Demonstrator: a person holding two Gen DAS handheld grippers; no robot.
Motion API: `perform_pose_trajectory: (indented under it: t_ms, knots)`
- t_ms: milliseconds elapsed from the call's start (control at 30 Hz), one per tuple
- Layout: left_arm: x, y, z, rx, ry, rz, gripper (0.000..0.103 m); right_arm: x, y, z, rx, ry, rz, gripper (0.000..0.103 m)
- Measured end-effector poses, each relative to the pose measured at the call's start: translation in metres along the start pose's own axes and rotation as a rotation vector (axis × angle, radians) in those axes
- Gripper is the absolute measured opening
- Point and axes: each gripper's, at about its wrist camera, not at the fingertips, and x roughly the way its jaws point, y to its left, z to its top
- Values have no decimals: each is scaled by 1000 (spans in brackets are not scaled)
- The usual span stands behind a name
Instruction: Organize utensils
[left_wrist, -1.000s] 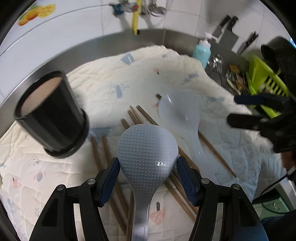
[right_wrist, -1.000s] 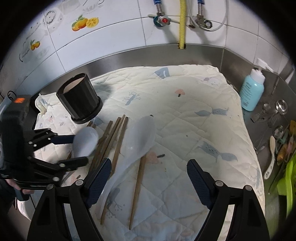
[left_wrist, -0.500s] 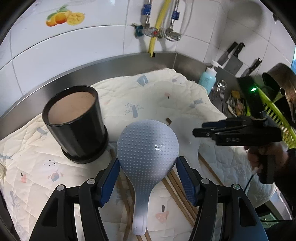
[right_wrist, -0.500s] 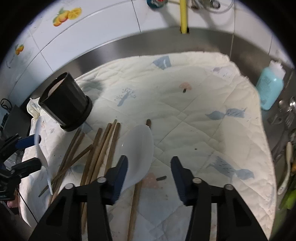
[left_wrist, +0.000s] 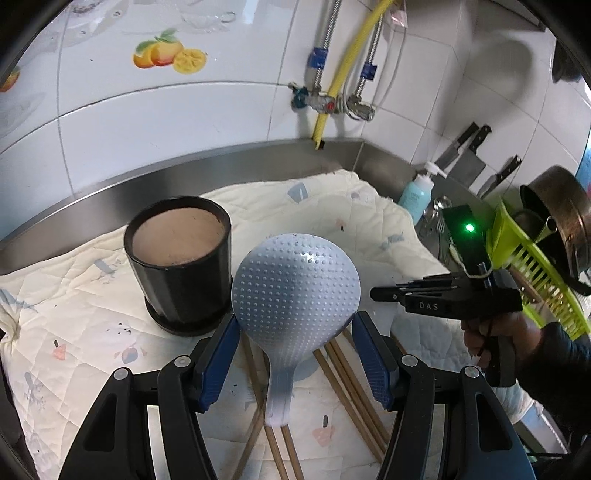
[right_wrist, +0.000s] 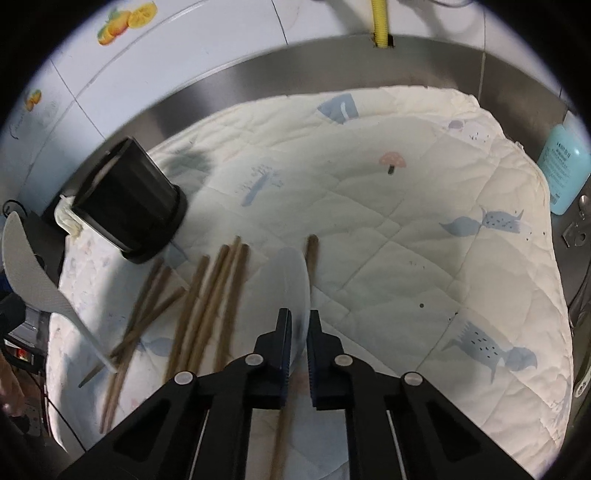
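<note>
The white letters "DAS" stand on the black body of the right gripper (left_wrist: 384, 294), just behind its fingers. The blue soap bottle (right_wrist: 563, 168), off to the right of the fingers, carries a few lines of dark print, too small and blurred to read.

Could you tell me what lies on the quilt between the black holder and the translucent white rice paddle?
In the right wrist view, a loose bunch of wooden chopsticks lies between the black holder and the white rice paddle.
</note>
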Motion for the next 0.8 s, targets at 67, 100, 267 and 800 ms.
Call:
perform_pose_trajectory:
  t_ms: [67,100,267,800]
  knots:
    - [-5,1,4,-12,-15,-3,53,-8,6,1,-14,-23,6,9]
    - [-8,3,7,-22,-17,-14,26,-13,10,1,-25,-36,9,9]
    - [-15,14,12,-69,-35,-22,22,-32,21,1,-58,-90,-1,8]
    - [18,-33,-24,152,126,-91,54,-42,15,-6,-14,-116,18,6]
